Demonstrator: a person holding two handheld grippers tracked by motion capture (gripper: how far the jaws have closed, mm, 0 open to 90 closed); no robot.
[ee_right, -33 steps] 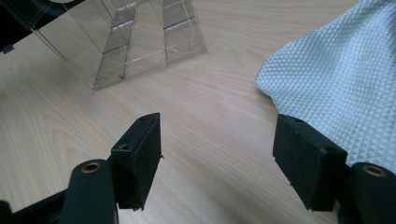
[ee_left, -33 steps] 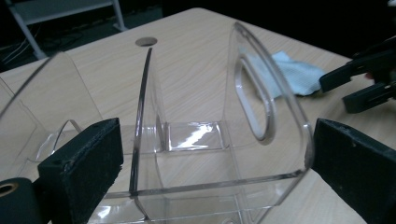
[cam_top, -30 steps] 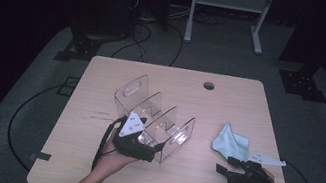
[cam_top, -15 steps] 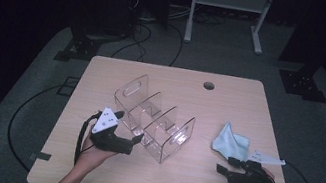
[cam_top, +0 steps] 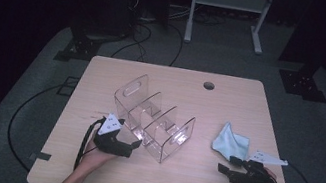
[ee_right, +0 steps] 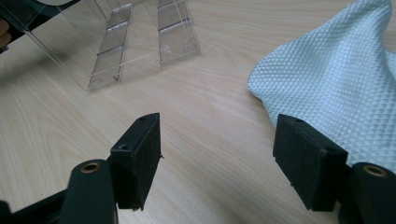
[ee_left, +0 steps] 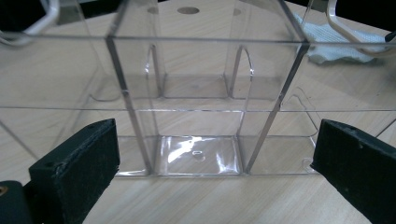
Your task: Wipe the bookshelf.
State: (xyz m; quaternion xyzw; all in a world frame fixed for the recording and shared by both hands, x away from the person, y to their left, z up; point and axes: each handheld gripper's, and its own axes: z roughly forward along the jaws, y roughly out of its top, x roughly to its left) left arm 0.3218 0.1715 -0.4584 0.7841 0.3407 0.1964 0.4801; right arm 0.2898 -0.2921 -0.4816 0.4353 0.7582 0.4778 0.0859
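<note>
A clear acrylic organizer (cam_top: 153,120) with several compartments stands at the middle of the wooden table (cam_top: 230,103). My left gripper (cam_top: 133,143) sits at its near left corner, open, jaws wide apart. In the left gripper view the organizer (ee_left: 201,93) faces the left gripper (ee_left: 219,135) closely, with nothing held. A light blue cloth (cam_top: 232,142) lies crumpled at the right. My right gripper (cam_top: 226,166) rests just in front of the cloth, open. In the right gripper view the right gripper (ee_right: 219,135) is over bare wood, the cloth (ee_right: 336,74) beside its right pad (ee_right: 308,154).
A round cable hole (cam_top: 208,85) sits near the table's far edge. Black cables (cam_top: 20,112) run over the floor at the left. A white rack (cam_top: 227,1) stands behind the table. The organizer (ee_right: 126,42) lies far left in the right gripper view.
My left gripper has drawn back from the organizer's near end toward the left and now rests at its corner. The right gripper and cloth have stayed put.
</note>
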